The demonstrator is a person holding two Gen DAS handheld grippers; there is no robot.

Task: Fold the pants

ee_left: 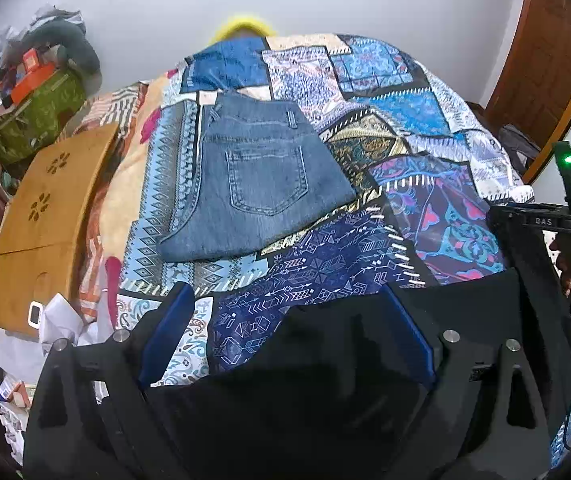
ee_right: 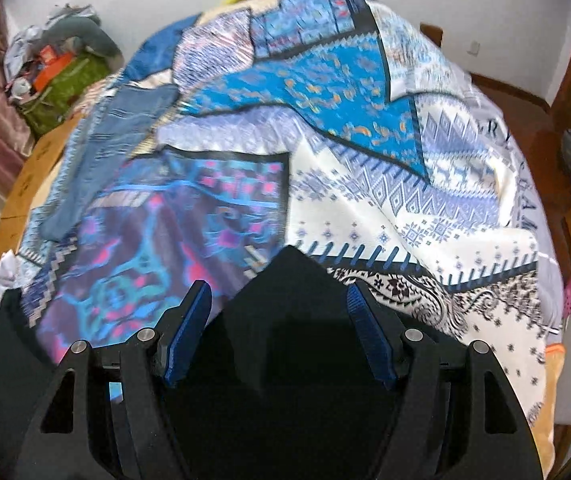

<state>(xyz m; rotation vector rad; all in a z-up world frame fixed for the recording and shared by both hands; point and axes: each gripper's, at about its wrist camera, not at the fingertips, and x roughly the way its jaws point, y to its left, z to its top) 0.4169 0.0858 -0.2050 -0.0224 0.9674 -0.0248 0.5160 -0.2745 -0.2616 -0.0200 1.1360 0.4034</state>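
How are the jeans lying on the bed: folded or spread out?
Folded: the jeans form a compact rectangle on the bedspread, back pocket up, no legs extended.

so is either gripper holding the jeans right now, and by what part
Nothing is held. The left gripper and right gripper are both open, and the folded jeans lie apart from them on the bedspread.

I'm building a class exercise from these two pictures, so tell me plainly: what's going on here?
A person holds a two-finger gripper in each hand over a bed with a patchwork bedspread. The jeans lie folded into a compact stack on it, back pocket up. The left gripper and right gripper are both open and hold nothing; neither touches the jeans. The fold looks done. A wooden board lies beside the bed.
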